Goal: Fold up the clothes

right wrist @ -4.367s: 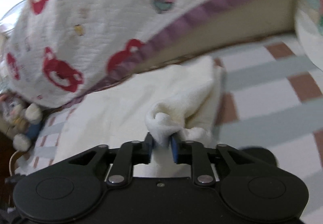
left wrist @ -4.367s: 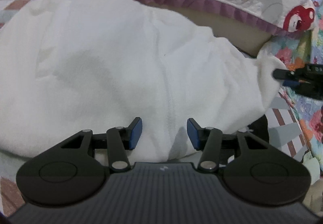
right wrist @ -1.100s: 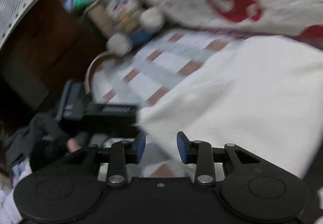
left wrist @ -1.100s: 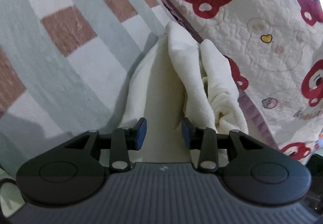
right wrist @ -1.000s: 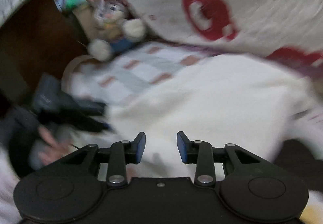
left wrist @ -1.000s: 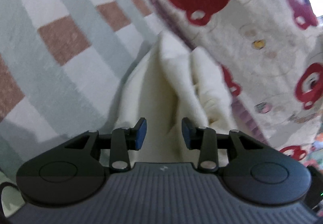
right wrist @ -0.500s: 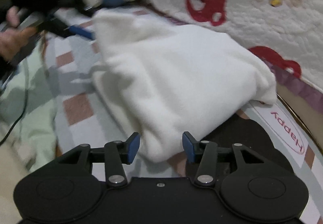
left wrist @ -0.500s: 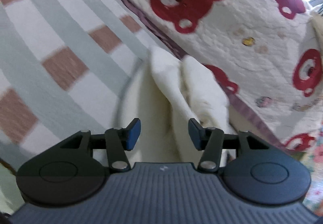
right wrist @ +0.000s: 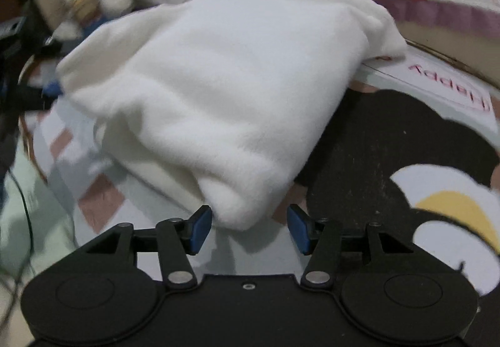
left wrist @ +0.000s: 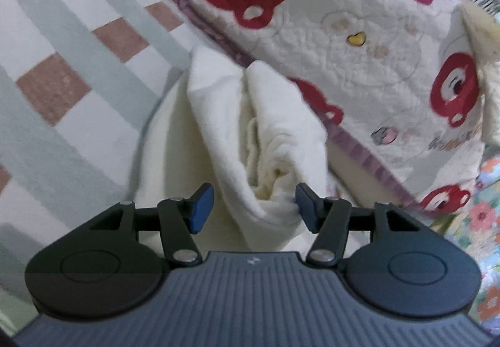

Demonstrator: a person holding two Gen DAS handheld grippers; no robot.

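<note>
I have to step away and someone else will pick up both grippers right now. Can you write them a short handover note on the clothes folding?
Left gripper: jaws opening; a bunched end of the white fleece garment sits between them, the right pad just touching it, not clamped.
Right gripper: jaws opening, holding nothing; a folded corner of the garment lies just ahead of the pads.
Garment: on the checked bedsheet, beside the bear-print quilt.
Done: it lies folded over into a thick bundle.
Left: probably tidy the bunched end at the left gripper; whether another fold is needed I cannot tell.
</note>
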